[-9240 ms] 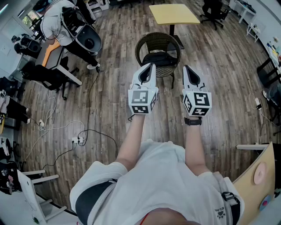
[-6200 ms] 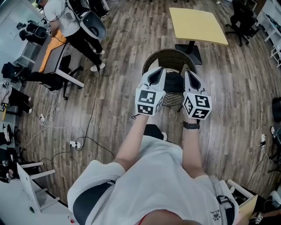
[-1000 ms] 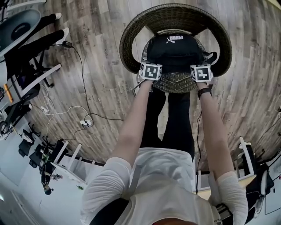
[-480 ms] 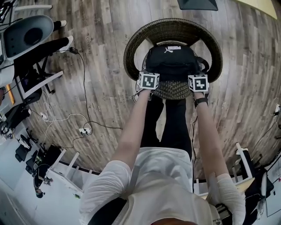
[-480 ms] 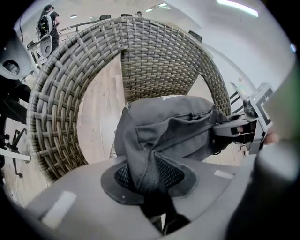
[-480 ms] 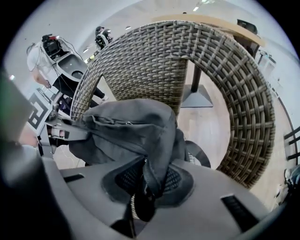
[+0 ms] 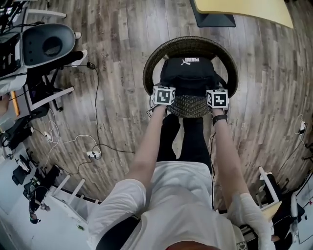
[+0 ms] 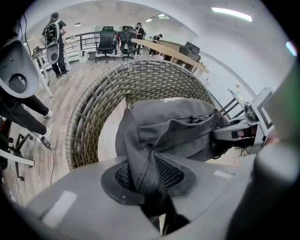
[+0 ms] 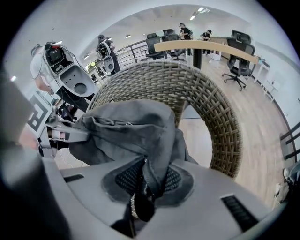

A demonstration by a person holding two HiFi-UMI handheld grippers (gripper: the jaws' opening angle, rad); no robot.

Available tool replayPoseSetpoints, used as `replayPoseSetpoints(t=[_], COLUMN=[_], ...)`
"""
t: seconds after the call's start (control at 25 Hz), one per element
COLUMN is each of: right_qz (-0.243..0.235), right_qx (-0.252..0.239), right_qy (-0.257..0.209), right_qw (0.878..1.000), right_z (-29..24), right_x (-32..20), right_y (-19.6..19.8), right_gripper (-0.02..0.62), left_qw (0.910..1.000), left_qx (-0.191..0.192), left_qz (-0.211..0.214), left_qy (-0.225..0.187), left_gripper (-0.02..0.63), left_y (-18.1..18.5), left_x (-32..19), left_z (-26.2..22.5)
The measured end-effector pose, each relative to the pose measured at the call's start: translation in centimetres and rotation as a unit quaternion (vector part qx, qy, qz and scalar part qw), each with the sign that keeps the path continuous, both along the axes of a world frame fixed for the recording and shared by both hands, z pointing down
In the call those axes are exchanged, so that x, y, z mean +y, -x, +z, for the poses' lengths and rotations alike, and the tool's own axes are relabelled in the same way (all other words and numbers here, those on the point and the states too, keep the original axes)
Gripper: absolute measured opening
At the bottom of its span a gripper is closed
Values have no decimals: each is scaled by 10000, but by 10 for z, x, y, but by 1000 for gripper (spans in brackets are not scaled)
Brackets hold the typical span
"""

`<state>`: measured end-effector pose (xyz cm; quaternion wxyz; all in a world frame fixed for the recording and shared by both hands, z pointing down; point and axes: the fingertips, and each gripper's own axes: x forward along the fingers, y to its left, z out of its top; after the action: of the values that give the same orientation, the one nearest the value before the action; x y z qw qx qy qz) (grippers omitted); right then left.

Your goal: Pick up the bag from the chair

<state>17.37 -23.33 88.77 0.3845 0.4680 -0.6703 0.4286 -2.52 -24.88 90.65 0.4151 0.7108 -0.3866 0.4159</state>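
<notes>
A black bag [image 7: 190,72] sits over the seat of a round wicker chair [image 7: 155,58]. My left gripper [image 7: 165,90] grips its near left edge and my right gripper [image 7: 216,93] its near right edge. In the left gripper view the bag's [image 8: 173,126] dark fabric is pinched in my left gripper [image 8: 151,187], whose jaws have just been closing on it. In the right gripper view a fold of the bag [image 9: 133,124] and a strap are clamped in my right gripper [image 9: 143,187]. The bag hangs stretched between the two grippers in front of the chair back [image 9: 213,112].
A yellow table [image 7: 244,7] with a dark base [image 7: 213,19] stands behind the chair. A grey shell seat [image 7: 46,45] is at the left, with cables [image 7: 96,132] and a power strip [image 7: 93,155] on the wooden floor. The person's legs stand right before the chair.
Both grippers have risen with the bag's near edge held between them. The head view has drawn back, so the chair looks smaller and the table has come into view.
</notes>
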Motion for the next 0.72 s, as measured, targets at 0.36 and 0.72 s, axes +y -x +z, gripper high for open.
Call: replayPoseSetpoints(t=[0.36, 0.72], right_qz=[143, 277], right_qx=[46, 47], right_qy=[-219, -611], right_qw=[9996, 9977], right_z=[-68, -130], right_x=[-6, -8], right_y=[1, 6], right_gripper=[71, 71], left_qw=[9994, 9968], left_qx=[163, 302], left_qz=[-98, -139], left_qy=[-293, -729], left_gripper=[86, 86], left_y=[3, 10], left_x=[-10, -18], left_z=[-64, -131])
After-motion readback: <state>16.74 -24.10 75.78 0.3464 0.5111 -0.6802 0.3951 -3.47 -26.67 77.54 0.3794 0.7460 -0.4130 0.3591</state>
